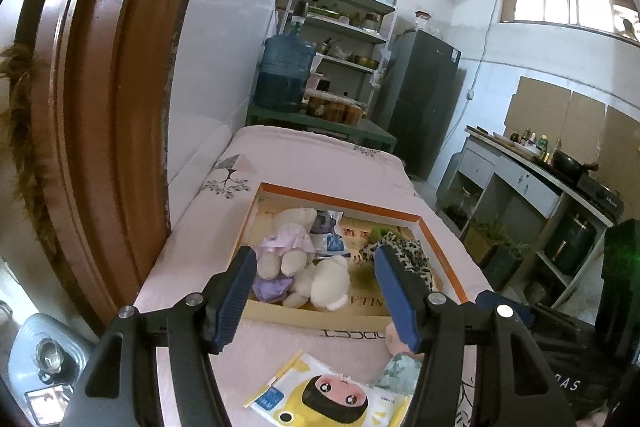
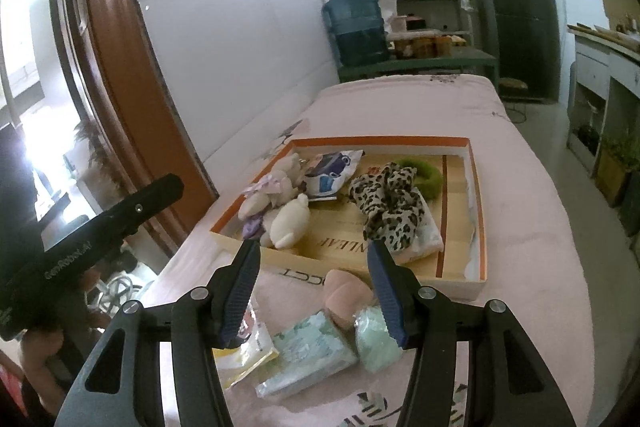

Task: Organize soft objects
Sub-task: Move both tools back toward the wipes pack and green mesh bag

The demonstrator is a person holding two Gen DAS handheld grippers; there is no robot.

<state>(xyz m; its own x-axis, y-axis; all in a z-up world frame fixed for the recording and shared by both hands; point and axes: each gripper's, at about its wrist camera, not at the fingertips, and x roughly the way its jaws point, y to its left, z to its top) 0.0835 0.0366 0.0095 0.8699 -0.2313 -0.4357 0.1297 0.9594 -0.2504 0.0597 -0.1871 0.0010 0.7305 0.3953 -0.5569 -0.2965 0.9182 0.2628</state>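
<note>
Both hand-held grippers, left [image 1: 316,293] and right [image 2: 314,293], hover released, empty. Loose pale-green tissue packs [image 2: 308,359] lie on the bed before the orange-rimmed cardboard box [image 2: 478,211]; pinching slippery film risks dropping one.

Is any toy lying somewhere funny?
Yes. A peach plush toy and some packets lie on the bedspread, outside the box where the other soft things sit.

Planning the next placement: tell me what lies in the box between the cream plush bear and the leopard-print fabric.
In the right wrist view, bare printed box floor separates the cream plush bear from the leopard-print fabric; farther back lies a blue-and-white packet.
</note>
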